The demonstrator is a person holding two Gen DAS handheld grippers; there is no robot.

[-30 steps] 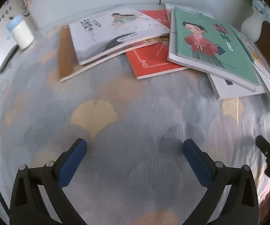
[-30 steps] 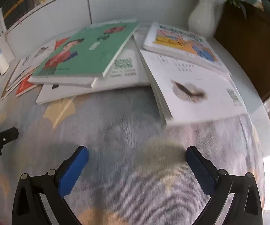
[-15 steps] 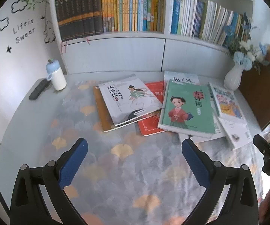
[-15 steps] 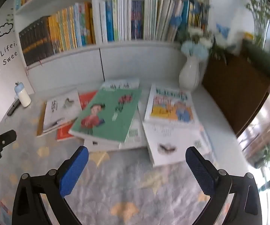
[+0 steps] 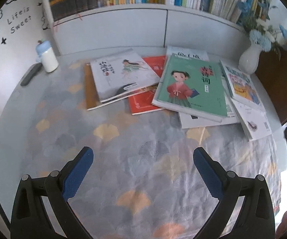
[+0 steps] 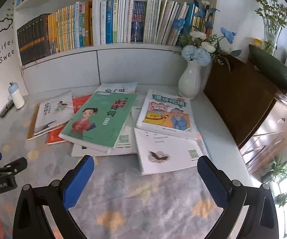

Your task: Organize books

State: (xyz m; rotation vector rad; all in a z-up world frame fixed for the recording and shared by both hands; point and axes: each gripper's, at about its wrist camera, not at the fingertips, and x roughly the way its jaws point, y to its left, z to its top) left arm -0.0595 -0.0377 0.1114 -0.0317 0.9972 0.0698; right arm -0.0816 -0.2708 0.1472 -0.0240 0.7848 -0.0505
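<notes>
Green book (image 6: pixel 98 120) overlapping others, grippers (image 6: pixel 145 177) spread

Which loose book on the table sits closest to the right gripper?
The white book with the bird drawing, just ahead of the open right gripper. It is the only one reaching between the fingertips; the green girl-cover book lies farther back and left.
</notes>
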